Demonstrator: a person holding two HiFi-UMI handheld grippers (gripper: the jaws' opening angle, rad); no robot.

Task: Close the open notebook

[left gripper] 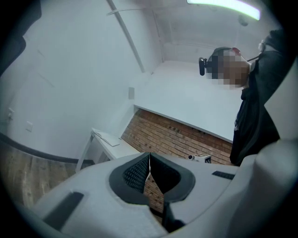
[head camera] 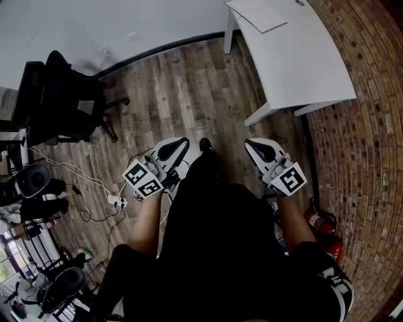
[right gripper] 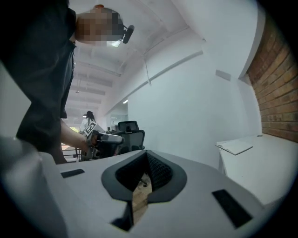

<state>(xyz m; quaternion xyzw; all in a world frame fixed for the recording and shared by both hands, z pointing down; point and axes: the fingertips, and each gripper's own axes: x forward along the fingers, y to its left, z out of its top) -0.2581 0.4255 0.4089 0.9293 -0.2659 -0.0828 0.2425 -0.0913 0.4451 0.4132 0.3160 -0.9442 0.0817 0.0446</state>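
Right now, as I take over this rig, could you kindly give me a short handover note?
Left gripper: shut, empty, held out in front of the person.
Right gripper: shut, empty, held likewise.
Notebook: lies flat on the white desk by the brick wall, well apart from both grippers; it looks open.
Done: nothing yet.
Left: go to the desk and close the notebook.
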